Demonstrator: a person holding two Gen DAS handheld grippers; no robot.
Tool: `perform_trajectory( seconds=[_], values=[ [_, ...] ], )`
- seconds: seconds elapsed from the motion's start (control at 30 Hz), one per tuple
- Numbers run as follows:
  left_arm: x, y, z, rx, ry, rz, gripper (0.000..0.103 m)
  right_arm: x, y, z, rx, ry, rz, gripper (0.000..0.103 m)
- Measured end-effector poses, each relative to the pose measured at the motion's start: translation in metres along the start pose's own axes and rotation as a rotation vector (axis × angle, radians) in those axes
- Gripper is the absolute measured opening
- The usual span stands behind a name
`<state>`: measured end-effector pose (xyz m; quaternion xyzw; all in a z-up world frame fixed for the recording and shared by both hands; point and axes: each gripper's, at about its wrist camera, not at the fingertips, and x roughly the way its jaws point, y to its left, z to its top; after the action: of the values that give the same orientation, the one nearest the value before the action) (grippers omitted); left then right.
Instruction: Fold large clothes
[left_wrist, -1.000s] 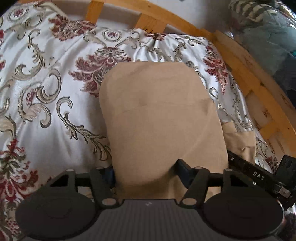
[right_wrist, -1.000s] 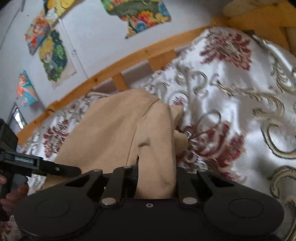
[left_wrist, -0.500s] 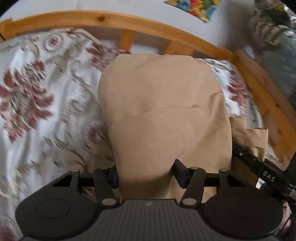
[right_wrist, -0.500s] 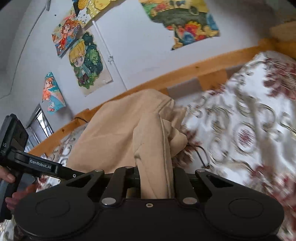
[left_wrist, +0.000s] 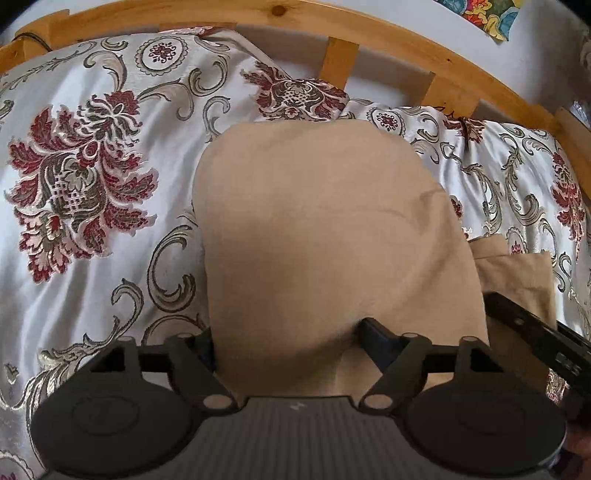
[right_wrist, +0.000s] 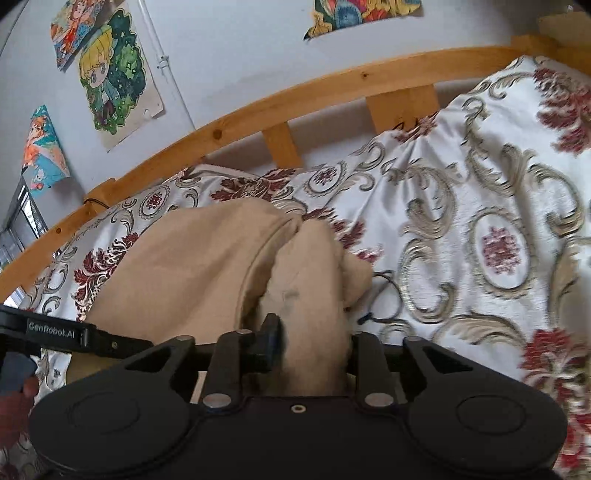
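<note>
Both my claws are opening now, the left claw (left_wrist: 286, 332) and the right claw (right_wrist: 312, 341) no longer clamped as they were a moment ago. The tan garment (left_wrist: 325, 236) still lies between each pair of fingers, spread across the middle of the flowered bedspread (left_wrist: 92, 192). I judge this fold laid down.

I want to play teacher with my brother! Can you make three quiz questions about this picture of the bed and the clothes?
1. True or false: the tan garment lies on a flowery bedspread.
2. What is the bed rail made of? A) metal B) wood C) glass
3. Fill in: cartoon pictures hang on the ____.

Key: 1 true. 2 B. 3 wall.

Bonus fact: the left gripper and right gripper both have tan cloth between their opening jaws.
</note>
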<state>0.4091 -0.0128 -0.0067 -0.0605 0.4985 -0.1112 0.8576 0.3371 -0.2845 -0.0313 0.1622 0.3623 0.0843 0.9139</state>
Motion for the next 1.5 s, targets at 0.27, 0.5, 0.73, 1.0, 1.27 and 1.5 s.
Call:
perform_trajectory(
  seconds=[0.27, 0.5, 0.73, 1.0, 1.27, 1.5],
  values=[
    [-0.021, 0.0, -0.021, -0.093, -0.044, 0.043, 0.097, -0.064, 0.007, -0.008, -0.075, -0.067, -0.056, 0.072],
    [-0.061, -0.012, -0.039, -0.087, -0.117, 0.001, 0.1, -0.113, 0.032, -0.019, -0.149, -0.124, -0.046, 0.092],
    [-0.13, -0.028, -0.068, 0.016, -0.294, -0.044, 0.102, -0.171, 0.062, -0.023, -0.165, -0.252, -0.049, 0.102],
    [-0.191, -0.029, -0.109, 0.121, -0.402, -0.025, 0.102, -0.224, 0.099, -0.036, -0.188, -0.319, -0.066, 0.102],
    [-0.238, -0.018, -0.153, 0.132, -0.435, -0.049, 0.102, -0.275, 0.123, -0.065, -0.191, -0.351, -0.106, 0.102],
    [-0.251, -0.002, -0.184, 0.139, -0.428, -0.03, 0.102, -0.297, 0.135, -0.095, -0.205, -0.353, -0.14, 0.102]
  ],
)
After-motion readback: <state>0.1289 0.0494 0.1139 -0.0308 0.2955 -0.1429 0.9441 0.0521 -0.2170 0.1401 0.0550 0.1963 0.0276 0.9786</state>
